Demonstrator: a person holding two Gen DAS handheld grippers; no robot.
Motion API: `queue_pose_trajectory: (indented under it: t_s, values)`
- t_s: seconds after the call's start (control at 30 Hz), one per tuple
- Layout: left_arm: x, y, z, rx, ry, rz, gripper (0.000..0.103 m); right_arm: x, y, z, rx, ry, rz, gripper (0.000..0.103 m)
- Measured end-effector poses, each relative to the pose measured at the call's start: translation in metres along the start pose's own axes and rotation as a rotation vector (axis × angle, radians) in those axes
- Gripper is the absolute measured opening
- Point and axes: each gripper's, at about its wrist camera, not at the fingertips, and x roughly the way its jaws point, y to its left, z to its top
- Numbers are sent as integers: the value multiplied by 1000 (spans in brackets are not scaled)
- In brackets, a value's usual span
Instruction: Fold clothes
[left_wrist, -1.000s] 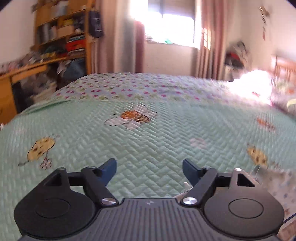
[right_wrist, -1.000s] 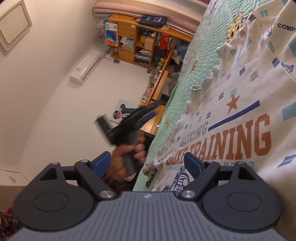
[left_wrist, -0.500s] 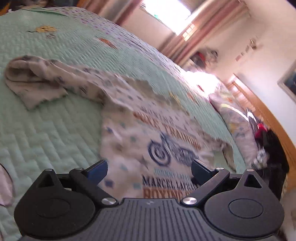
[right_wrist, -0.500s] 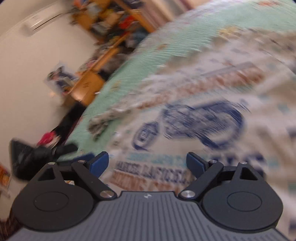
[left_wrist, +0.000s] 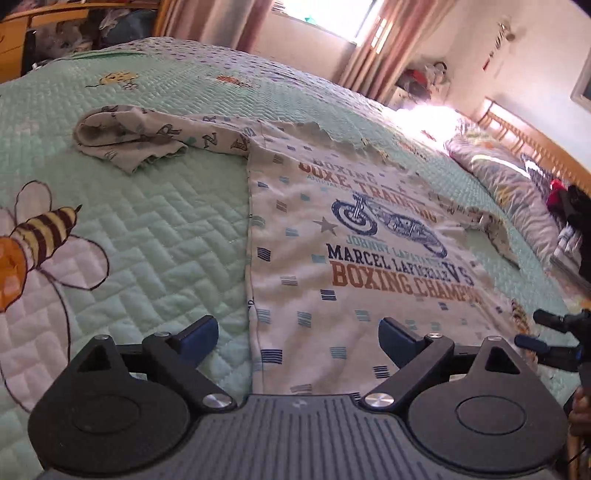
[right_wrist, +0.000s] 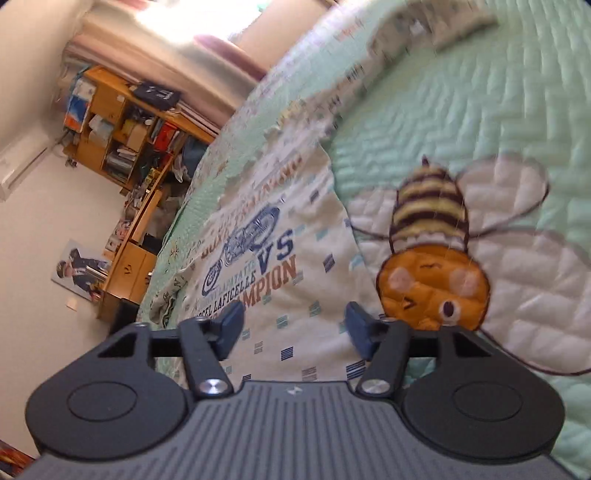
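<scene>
Your left tool (left_wrist: 297, 332) is spread wide over the shirt (left_wrist: 354, 258) on the bed (left_wrist: 147, 229). Your right tool (right_wrist: 293, 325) is closing above the shirt, pinching nothing.

A soft matt cotton shirt (left_wrist: 354, 266) is lying on a quilted, stitched cloth bedspread (left_wrist: 159, 229); the matt black plastic tongs (left_wrist: 295, 336) are showing shiny metal pivots.

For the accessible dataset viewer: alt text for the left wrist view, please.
A white printed shirt lies spread flat on a green quilted bedspread, its bunched sleeve stretched out to the left. The open left claw hovers over the shirt's near edge, empty. The right claw shows at the far right edge.
</scene>
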Motion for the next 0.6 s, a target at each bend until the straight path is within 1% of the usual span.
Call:
queue_pose_trajectory:
  t_s: [0.03, 0.07, 0.1, 0.13, 0.17, 0.2, 0.23, 0.27, 0.3, 0.33, 0.37, 0.4, 0.43, 0.47, 0.53, 0.6]
  values:
    - [-5, -4, -1, -8, -16, -39, 95, -5, 8, -1, -36, -14, 6, 71]
    - [-8, -9, -1, -8, -24, -72, 96, -6, 15, -4, -52, -18, 42, 71]
    - [-7, -16, -3, 4, -17, -92, 98, -5, 19, -7, -51, -9, 79, 73]
    - [-3, -20, -6, 9, 6, -95, 98, -1, 22, -10, -46, 12, 100, 74]
    - [5, -20, -9, 3, 40, -85, 98, 5, 21, -14, -38, 41, 96, 74]
    - [12, -21, -13, -3, 73, -75, 98, 10, 15, -18, -27, 71, 76, 74]
    - [18, -18, -18, -17, 92, -72, 96, 7, 10, -19, -11, 66, 64, 74]
    - [17, -12, -22, -36, 79, -89, 96, 2, 4, -19, 5, 58, 53, 59]
    - [14, -7, -24, -52, 64, -112, 97, -2, -2, -20, 22, 50, 41, 54]
    - [11, -4, -24, -69, 65, -123, 97, -6, -7, -21, 38, 42, 30, 54]
    - [9, -2, -22, -86, 70, -127, 96, -10, -13, -21, 54, 34, 19, 55]
    - [6, -1, -19, -105, 69, -130, 96, -14, -18, -22, 70, 26, 8, 58]
    - [3, -1, -16, -125, 64, -136, 96, -17, -14, -18, 58, 11, 2, 63]
    - [0, -2, -12, -141, 55, -146, 96, -17, -8, -12, 46, -7, 28, 71]
    - [-3, -5, -4, -161, 27, -179, 98, -15, 5, -1, 21, -43, 85, 73]
    - [-1, -8, 2, -164, 14, -200, 101, -2, 8, 10, 40, -45, 159, 75]
